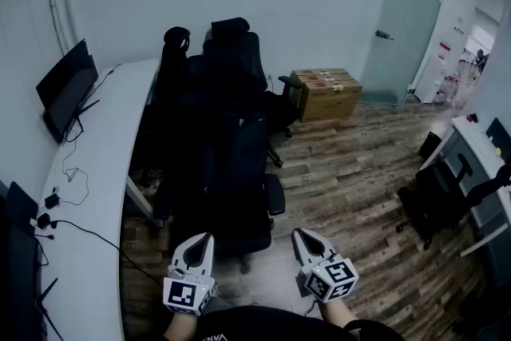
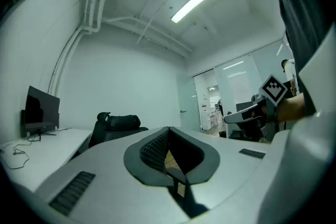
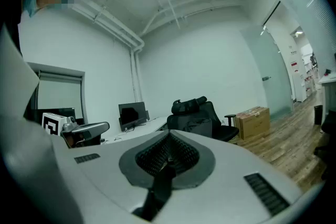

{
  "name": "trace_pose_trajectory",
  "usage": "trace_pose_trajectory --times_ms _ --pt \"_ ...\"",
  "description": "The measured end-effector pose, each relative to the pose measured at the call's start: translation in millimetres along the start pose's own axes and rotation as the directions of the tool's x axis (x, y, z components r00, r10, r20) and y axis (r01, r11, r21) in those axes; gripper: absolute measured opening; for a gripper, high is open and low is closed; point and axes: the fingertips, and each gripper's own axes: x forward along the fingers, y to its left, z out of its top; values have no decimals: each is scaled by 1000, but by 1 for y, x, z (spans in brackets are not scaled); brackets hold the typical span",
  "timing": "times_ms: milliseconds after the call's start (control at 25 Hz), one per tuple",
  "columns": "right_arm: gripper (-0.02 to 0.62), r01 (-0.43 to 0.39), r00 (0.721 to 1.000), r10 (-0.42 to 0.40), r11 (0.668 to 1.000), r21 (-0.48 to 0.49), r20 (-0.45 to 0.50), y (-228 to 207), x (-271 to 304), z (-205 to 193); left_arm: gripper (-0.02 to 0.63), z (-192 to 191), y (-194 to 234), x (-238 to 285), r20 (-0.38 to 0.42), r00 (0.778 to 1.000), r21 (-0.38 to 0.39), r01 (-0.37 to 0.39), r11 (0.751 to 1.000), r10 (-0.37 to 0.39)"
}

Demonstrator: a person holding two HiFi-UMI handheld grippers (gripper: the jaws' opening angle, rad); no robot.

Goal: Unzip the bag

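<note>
A dark bag (image 3: 200, 125) seems to lie on the seat of a black office chair (image 1: 231, 164); in the head view it blends into the chair and I cannot make out its zip. My left gripper (image 1: 205, 239) and right gripper (image 1: 299, 234) hang side by side close to my body, short of the chair and touching nothing. Both are shut and hold nothing. The left gripper's jaws (image 2: 169, 128) meet at the tip, and so do the right gripper's (image 3: 169, 134). Each gripper shows in the other's view: the right gripper (image 2: 257, 113) and the left gripper (image 3: 79, 128).
A long white curved desk (image 1: 88, 196) with monitors (image 1: 68, 88) and cables runs along the left. More black chairs (image 1: 231, 60) stand behind the near one. Cardboard boxes (image 1: 326, 92) sit by the far wall, a door (image 1: 407, 20) beyond. Another desk and chair (image 1: 435, 200) are at right.
</note>
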Motion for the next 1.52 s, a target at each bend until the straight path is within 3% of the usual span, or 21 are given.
trace_pose_trajectory --times_ms 280,560,760,1120,1520 --pt "46 -44 999 43 998 40 21 1 9 4 18 -4 7 12 -4 1000 -10 13 1000 -13" --pt "48 -5 1000 4 999 47 28 7 35 -3 18 -21 40 25 -12 999 -29 45 999 -45" --pt "47 40 999 -42 997 67 28 32 84 -11 18 -34 107 30 -26 997 -49 64 997 -66" --pt "47 188 978 -196 976 108 72 102 209 -8 20 -45 265 55 -52 976 -56 207 977 -210" --pt "48 280 953 -293 949 146 76 159 293 -20 20 -68 366 58 -54 943 -90 324 942 -329"
